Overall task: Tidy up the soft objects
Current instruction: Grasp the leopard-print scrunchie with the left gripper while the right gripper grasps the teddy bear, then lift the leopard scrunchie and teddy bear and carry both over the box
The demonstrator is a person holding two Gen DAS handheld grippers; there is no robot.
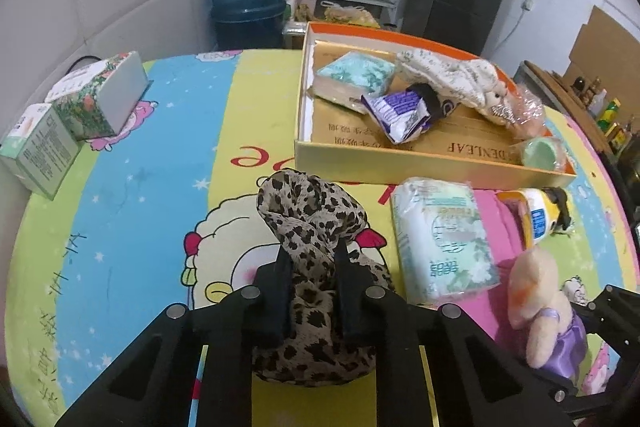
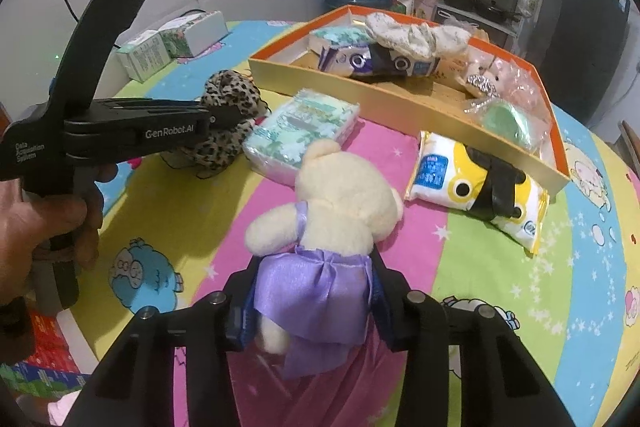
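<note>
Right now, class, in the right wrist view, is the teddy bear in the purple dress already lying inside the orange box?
No: the teddy bear is held in the right claw over the tablecloth, short of the orange box.

Open tablecloth (image 1: 132, 211) left of centre, between the two cartons (image 1: 80, 115) at the left edge and the shallow box (image 1: 400, 157). Box crowded: teal pack (image 1: 354, 75), purple pouch (image 1: 400, 113), cream cloth (image 1: 452, 75), green disc (image 1: 540, 153); bare floor only along its left wall. Near wall of the box fronted by a tissue pack (image 1: 440, 235) and a yellow pouch (image 2: 476, 187), narrow pink strip between them. Left gripper (image 2: 224, 117) blocks the left approach in the right wrist view.
</note>
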